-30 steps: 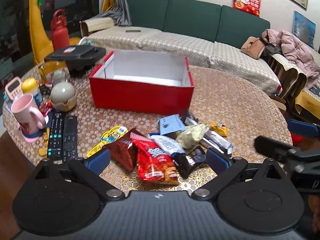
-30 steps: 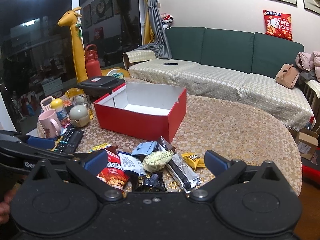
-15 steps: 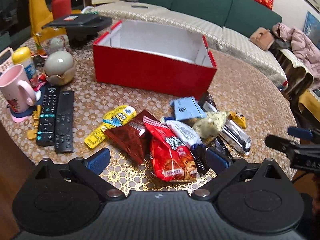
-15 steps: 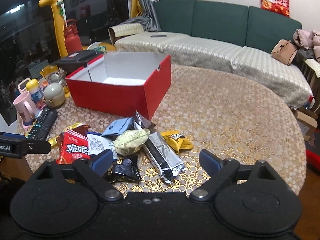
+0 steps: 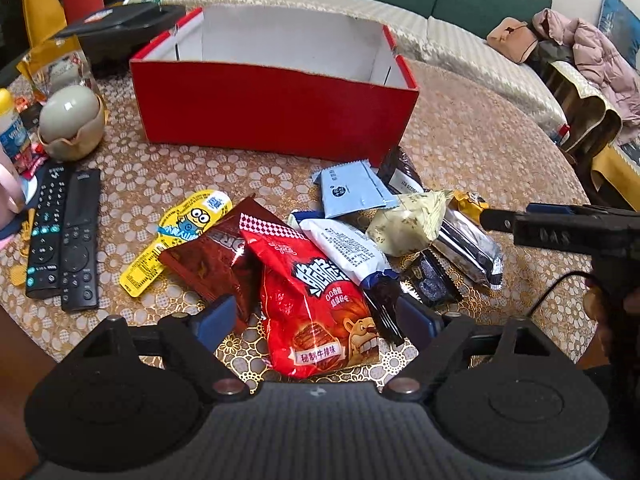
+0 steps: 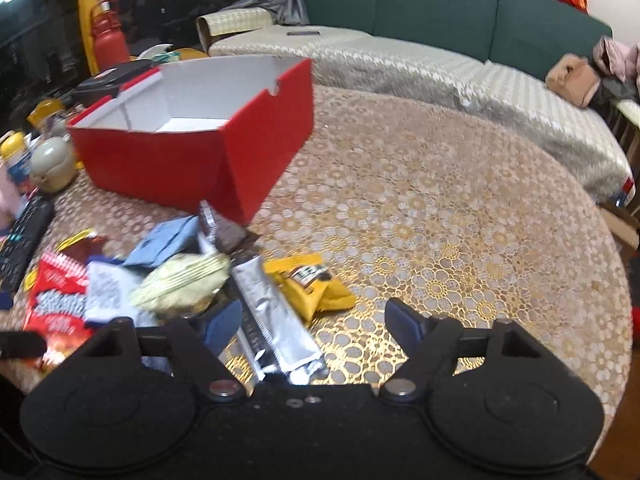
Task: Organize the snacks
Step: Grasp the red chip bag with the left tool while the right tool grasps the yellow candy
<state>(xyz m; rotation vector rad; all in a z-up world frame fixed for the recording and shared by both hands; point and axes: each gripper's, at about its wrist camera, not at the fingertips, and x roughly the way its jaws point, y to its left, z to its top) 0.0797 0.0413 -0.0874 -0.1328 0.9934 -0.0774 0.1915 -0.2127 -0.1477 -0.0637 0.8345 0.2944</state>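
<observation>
Snacks beneath both downward-tilted, closing claws, left claw astride.

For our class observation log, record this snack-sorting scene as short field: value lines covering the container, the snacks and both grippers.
container: red box, open top, no snacks seen inside
snacks: loose pile on table, in front of box
left gripper: jaws just closing, red snack bag between them, not gripped
right gripper: jaws just closing, silver packet between them, not gripped

A dark green sofa with pale patterned covers curves behind the round bench; dark windows stand at left.
</observation>
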